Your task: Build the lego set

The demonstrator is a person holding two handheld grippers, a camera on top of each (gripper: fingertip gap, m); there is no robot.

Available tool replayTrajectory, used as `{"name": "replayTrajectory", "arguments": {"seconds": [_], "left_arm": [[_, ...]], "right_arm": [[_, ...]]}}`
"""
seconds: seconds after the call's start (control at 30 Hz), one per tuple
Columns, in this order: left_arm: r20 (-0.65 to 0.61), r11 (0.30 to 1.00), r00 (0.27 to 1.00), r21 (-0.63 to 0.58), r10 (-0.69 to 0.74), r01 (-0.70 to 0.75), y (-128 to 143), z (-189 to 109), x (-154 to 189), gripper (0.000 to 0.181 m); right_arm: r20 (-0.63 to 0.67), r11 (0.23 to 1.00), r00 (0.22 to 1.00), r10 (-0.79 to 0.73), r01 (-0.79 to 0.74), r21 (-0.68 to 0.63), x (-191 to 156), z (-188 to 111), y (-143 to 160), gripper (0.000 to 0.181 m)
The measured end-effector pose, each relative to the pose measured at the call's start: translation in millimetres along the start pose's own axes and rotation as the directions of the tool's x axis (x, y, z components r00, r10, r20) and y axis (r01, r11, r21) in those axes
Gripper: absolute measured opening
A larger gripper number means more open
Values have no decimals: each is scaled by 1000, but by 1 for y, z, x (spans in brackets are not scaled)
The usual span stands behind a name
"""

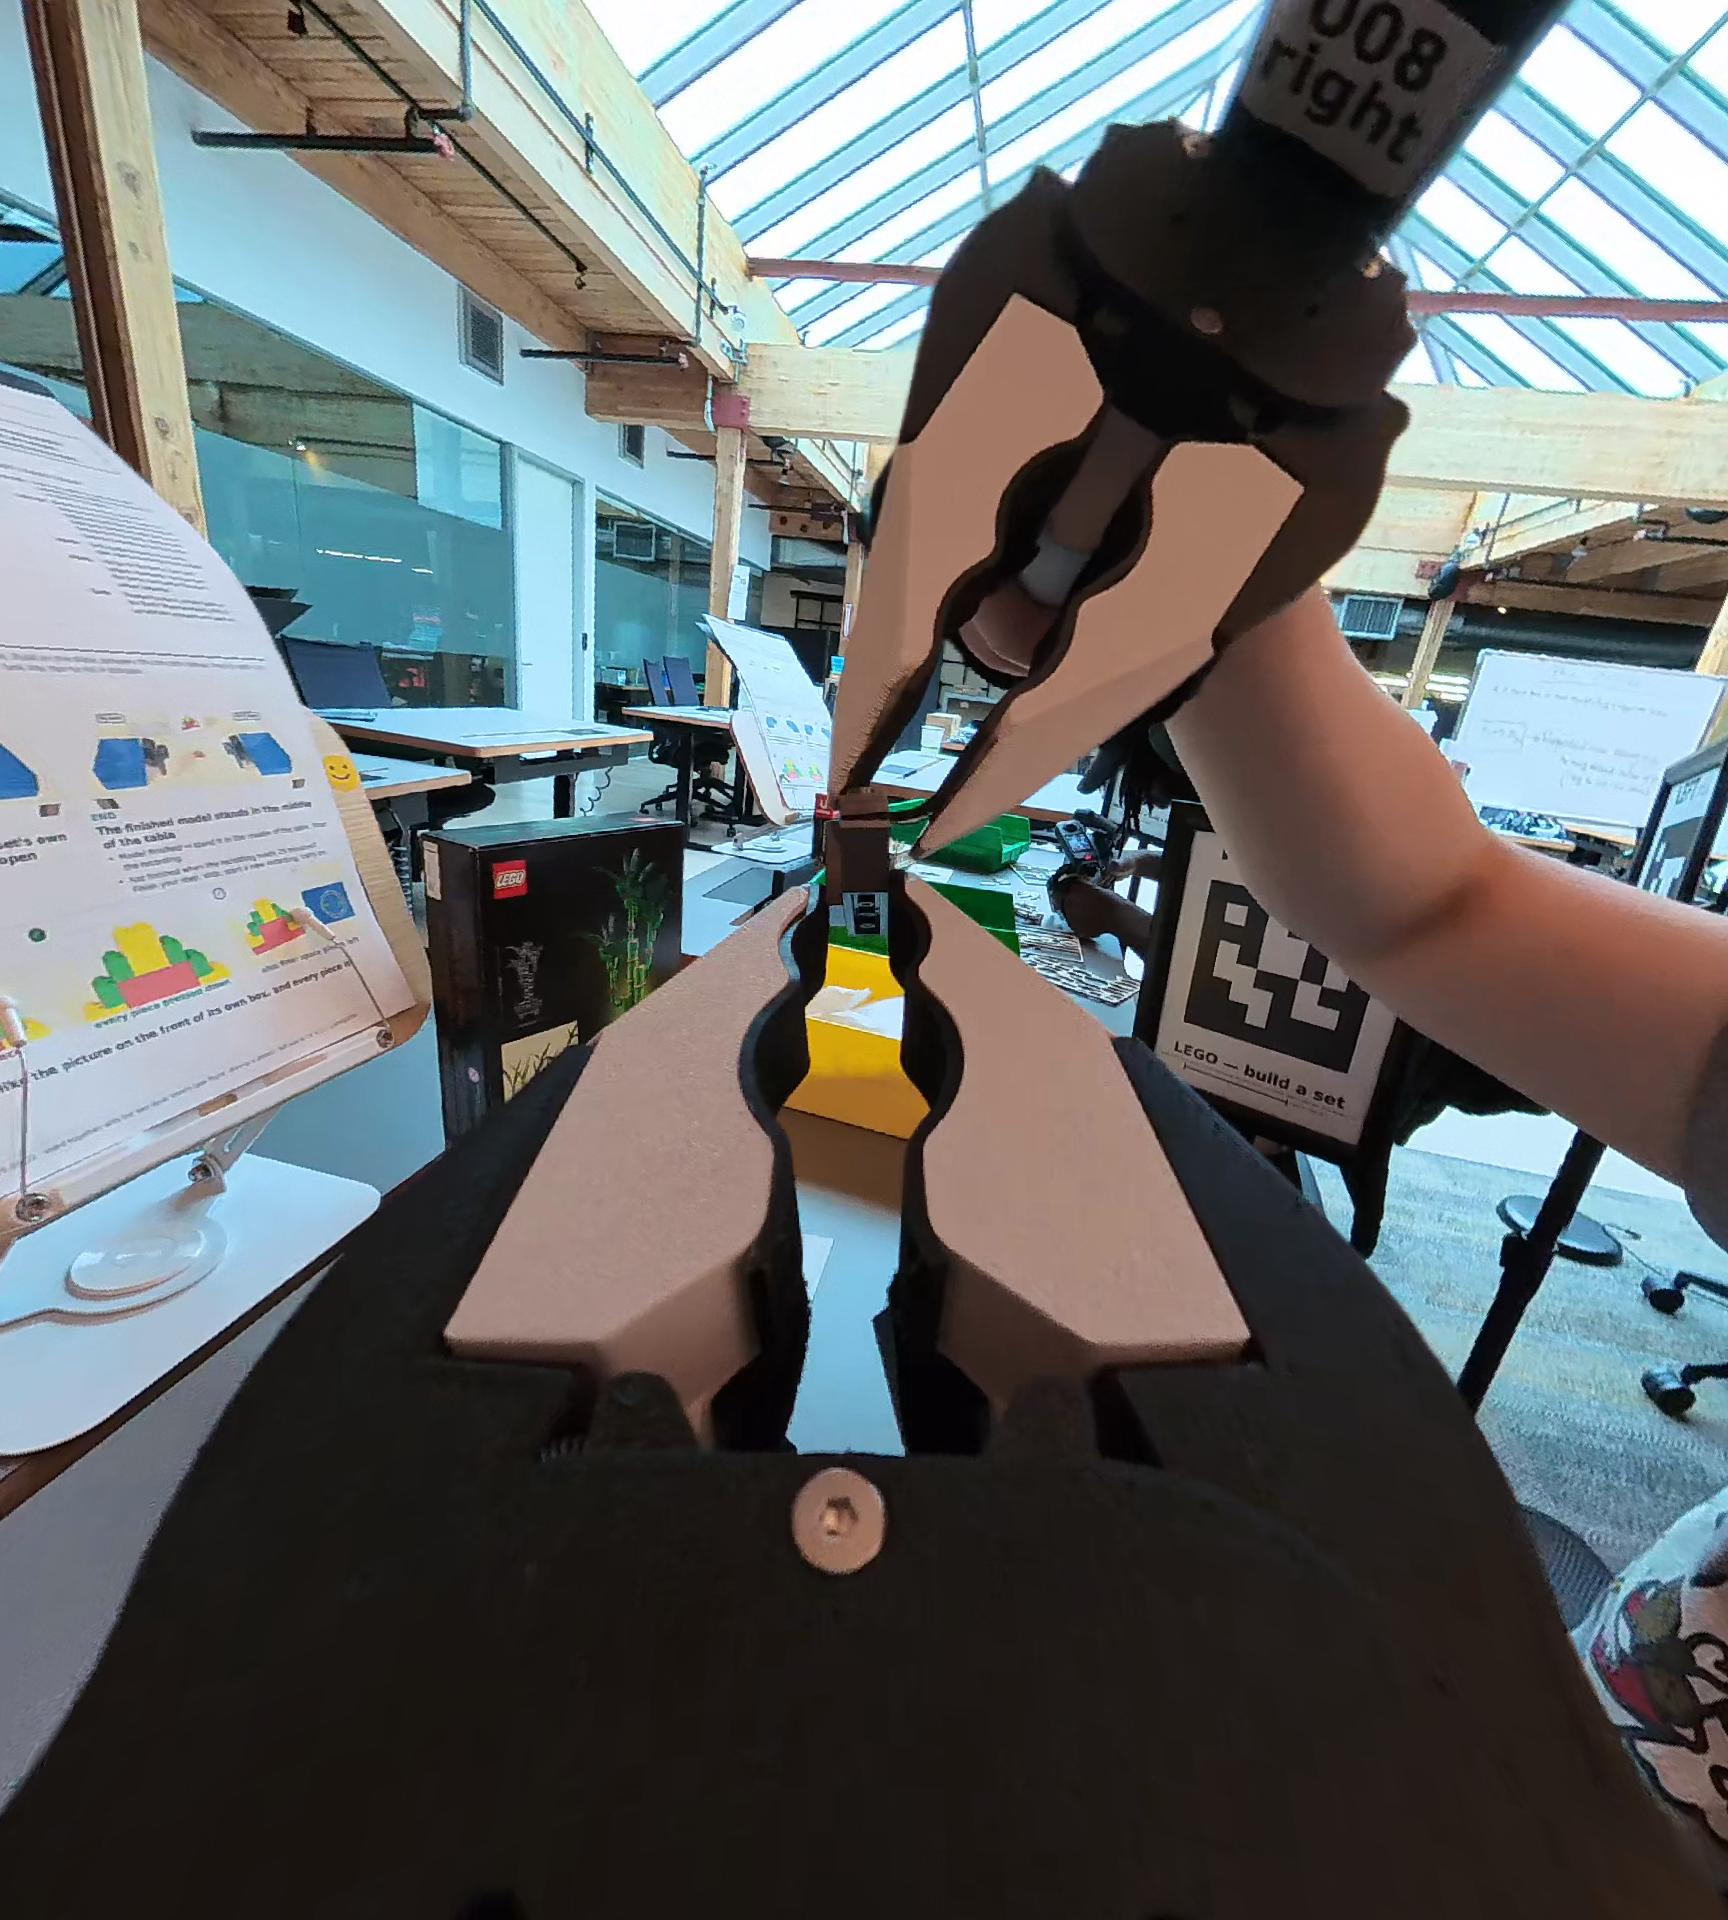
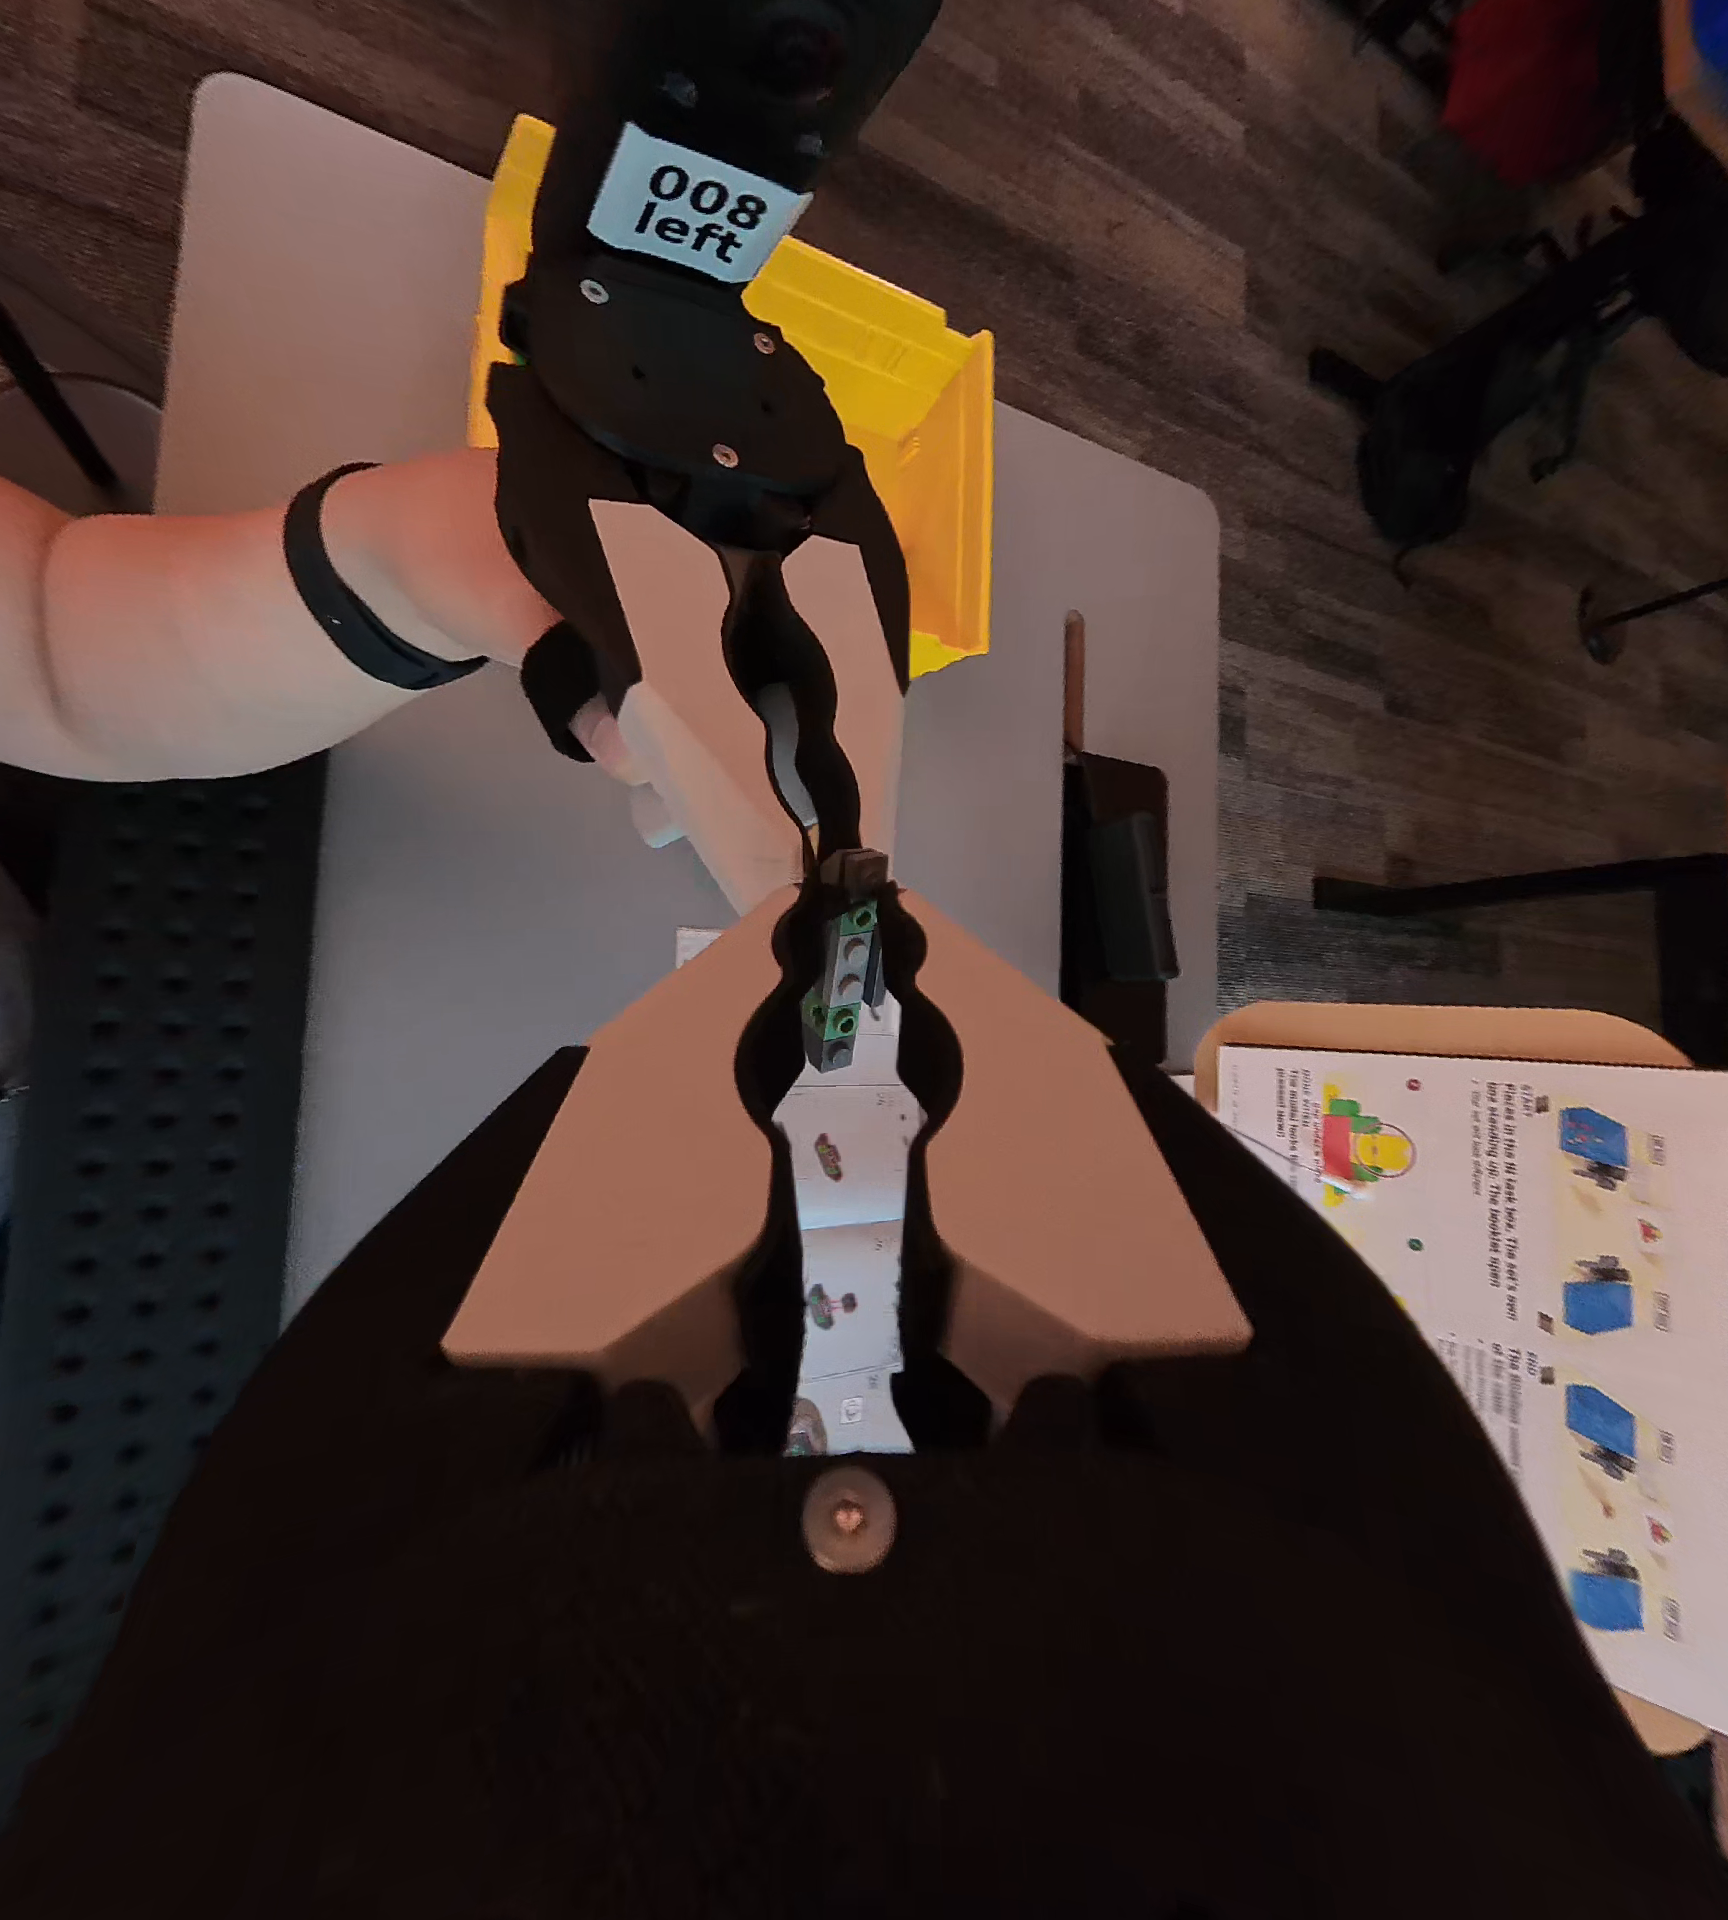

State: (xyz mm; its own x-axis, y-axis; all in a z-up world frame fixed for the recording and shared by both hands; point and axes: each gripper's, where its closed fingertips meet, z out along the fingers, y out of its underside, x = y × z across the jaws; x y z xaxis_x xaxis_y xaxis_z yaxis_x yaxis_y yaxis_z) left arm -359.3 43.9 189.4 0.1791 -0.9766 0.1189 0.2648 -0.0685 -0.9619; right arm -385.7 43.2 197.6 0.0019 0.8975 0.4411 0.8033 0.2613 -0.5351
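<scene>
two handheld grippers meet in mid-air above a pale grey table [image 2: 320, 312]. the left gripper [image 1: 855, 904] has its fingers pressed in on a small lego sub-assembly [image 2: 844, 982]: a short dark grey bar w/ green bricks at both ends. the right gripper [image 1: 875, 821], coming down from above, has its tips nearly together, pinching a small brown piece [image 1: 860, 805] at the sub-assembly's upper end. whether that piece is fully seated, can't tell.

progress, as a guess: early. only this little stack is visible as built, held off the table. the bulk of the set looks still to come. likely next: press the brown piece home, then fetch more parts.

surface & room: a yellow parts bin [image 2: 901, 416] sits on the table under the left gripper. a printed instruction sheet [image 1: 112, 831] rests on a wooden stand to the left, an open booklet [image 2: 844, 1195] lies flat below the grippers. a black lego box [image 1: 548, 945] w/ a bamboo picture stands behind, plus a sign w/ a black-and-white marker [image 1: 1265, 987]. green bins [image 1: 974, 842] farther back. open-plan workshop, timber beams, glass roof [image 1: 943, 156], desks, a whiteboard [image 1: 1577, 738], carpet floor.
</scene>
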Motion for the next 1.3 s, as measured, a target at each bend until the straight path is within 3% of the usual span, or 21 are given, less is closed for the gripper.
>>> {"name": "replayTrajectory", "arguments": {"seconds": [0.63,1.3], "left_arm": [[119,995,989,-63,87,-80,6,1,-11,9],[127,987,980,-49,155,-150,0,0,-6,9]], "right_arm": [[-190,977,959,-209,198,-74,5,4,5,9],[-214,964,940,-265,256,-71,2,-2,0,7]]}}
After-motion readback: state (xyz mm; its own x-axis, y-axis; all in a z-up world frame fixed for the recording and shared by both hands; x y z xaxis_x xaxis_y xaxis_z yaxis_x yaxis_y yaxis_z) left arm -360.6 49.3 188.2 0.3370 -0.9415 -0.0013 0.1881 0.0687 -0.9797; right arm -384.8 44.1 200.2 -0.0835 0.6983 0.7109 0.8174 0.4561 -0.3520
